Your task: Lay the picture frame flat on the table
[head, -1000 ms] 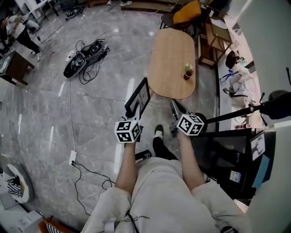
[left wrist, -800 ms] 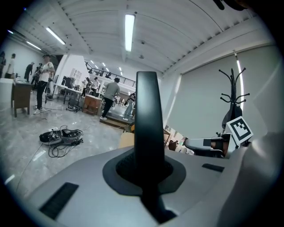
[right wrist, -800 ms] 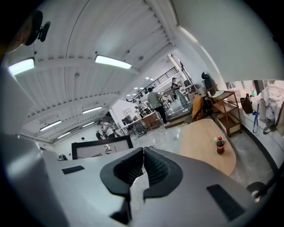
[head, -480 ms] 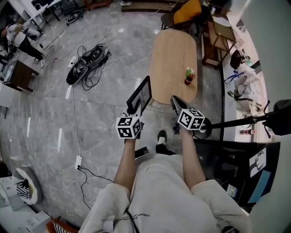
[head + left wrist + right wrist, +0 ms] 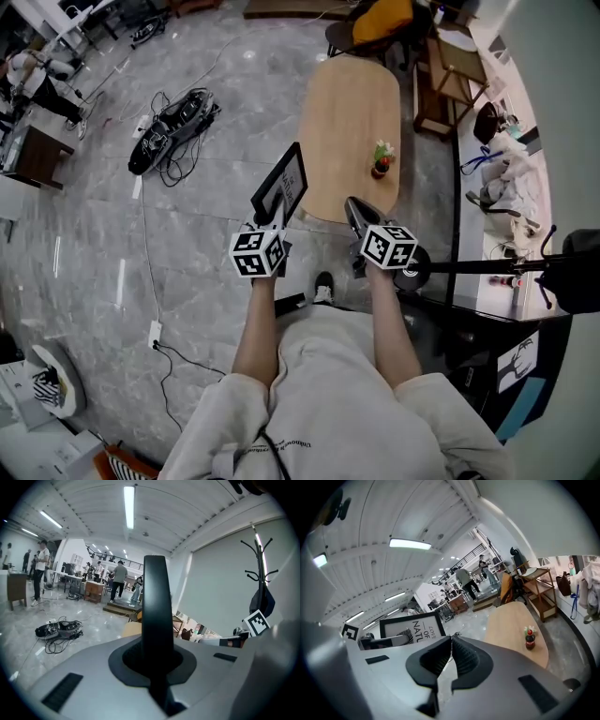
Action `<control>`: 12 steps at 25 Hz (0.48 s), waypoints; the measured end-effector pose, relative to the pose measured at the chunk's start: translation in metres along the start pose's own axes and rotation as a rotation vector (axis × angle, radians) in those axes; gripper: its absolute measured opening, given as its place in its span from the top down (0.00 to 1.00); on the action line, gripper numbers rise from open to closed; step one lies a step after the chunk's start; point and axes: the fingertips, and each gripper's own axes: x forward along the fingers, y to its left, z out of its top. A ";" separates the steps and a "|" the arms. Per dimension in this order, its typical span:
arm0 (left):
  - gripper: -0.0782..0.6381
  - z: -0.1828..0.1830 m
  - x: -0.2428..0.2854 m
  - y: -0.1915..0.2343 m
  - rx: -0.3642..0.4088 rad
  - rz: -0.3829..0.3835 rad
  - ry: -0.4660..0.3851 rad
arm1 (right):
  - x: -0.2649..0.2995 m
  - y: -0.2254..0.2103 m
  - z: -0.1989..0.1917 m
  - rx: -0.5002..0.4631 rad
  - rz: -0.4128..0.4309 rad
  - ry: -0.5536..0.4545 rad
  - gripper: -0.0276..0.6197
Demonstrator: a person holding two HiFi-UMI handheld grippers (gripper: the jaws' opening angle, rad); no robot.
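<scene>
One picture frame (image 5: 281,184), one table (image 5: 345,103), one bottle (image 5: 380,163)

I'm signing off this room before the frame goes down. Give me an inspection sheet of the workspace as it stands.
Surface: oval wooden table, mostly bare.
Job's things: picture frame held upright in the air by the table's near end, not laid down.
Clutter: one small bottle-like object on the table.
Grippers: left claw shut on the frame's lower part; right claw shut, empty.
Cables: tangled bundle on the floor at left; white cord to a power strip.
Surroundings: polished grey floor; chair with orange cloth beyond the table; people far left.
</scene>
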 end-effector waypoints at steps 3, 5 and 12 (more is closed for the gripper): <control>0.85 0.006 0.012 -0.001 -0.009 -0.005 -0.006 | 0.002 -0.014 0.002 0.008 -0.015 0.006 0.90; 0.85 0.008 0.019 0.000 -0.015 -0.011 -0.005 | 0.004 -0.023 0.006 0.016 -0.029 -0.002 0.90; 0.85 0.005 0.057 0.013 -0.045 -0.047 0.014 | 0.021 -0.046 0.018 0.020 -0.081 -0.030 0.90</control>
